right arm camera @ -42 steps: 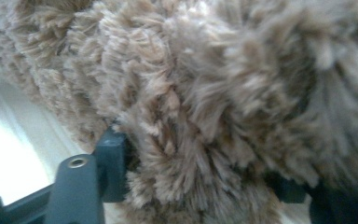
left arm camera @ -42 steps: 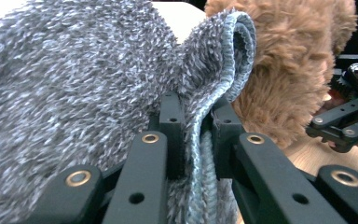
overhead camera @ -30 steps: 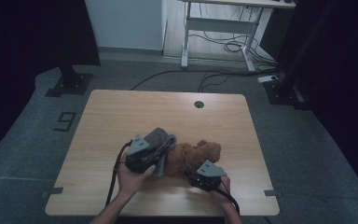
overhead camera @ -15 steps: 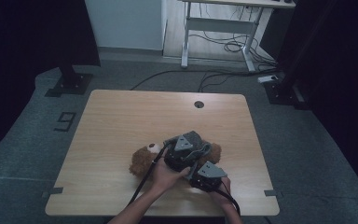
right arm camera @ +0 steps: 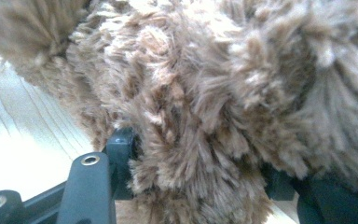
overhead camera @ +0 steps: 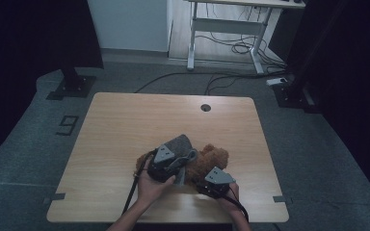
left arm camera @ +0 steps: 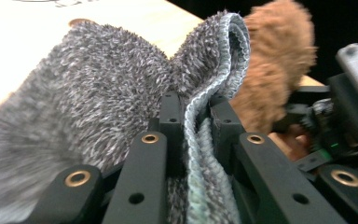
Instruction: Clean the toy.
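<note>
Pinching a fuzzy grey cloth (left arm camera: 98, 93) by its folded edge, the left tongs (left arm camera: 189, 109) hold it over a brown furry toy (overhead camera: 211, 161). The right tongs (right arm camera: 196, 163) squeeze the toy's fur. The toy lies on the wooden surface (overhead camera: 125, 120) near its front edge, toward the right corner.

Light wooden table (overhead camera: 125, 125); brown plush toy (overhead camera: 211, 161) apparently lying on it.
</note>
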`<state>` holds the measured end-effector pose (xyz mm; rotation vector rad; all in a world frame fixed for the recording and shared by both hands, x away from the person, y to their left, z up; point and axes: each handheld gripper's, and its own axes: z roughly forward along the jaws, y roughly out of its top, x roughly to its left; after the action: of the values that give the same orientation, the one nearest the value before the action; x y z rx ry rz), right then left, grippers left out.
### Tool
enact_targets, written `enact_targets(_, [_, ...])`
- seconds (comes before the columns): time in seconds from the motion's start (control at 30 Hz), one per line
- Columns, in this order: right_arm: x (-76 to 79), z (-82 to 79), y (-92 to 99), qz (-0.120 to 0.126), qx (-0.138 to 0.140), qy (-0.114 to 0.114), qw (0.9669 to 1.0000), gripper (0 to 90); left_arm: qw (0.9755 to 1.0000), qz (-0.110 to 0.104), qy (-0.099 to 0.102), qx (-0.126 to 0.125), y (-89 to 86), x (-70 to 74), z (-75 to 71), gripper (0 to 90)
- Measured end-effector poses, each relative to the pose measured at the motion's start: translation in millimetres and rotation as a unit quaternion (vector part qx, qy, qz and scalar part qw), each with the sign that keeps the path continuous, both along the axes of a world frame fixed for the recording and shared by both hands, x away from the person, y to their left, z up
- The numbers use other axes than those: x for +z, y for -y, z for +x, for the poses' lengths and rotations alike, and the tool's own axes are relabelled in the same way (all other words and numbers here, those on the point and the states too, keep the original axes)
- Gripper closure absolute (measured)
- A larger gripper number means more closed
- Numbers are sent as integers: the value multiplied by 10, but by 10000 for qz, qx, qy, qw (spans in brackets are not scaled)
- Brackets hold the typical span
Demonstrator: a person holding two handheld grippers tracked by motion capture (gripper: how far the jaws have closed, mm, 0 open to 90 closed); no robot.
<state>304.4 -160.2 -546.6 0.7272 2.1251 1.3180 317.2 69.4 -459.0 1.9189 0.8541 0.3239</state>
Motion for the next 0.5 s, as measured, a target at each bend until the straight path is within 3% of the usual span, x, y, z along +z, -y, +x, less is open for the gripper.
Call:
enact_targets(0.13, [-3, 2, 3, 16, 6, -14, 10000, 421, 9997, -155, -105, 162, -248, -26, -2, 783])
enact_targets(0.5, [-10, 3, 7, 25, 5, -38, 10000, 422, 9988, -337, 71, 359, -611, 32, -180, 782])
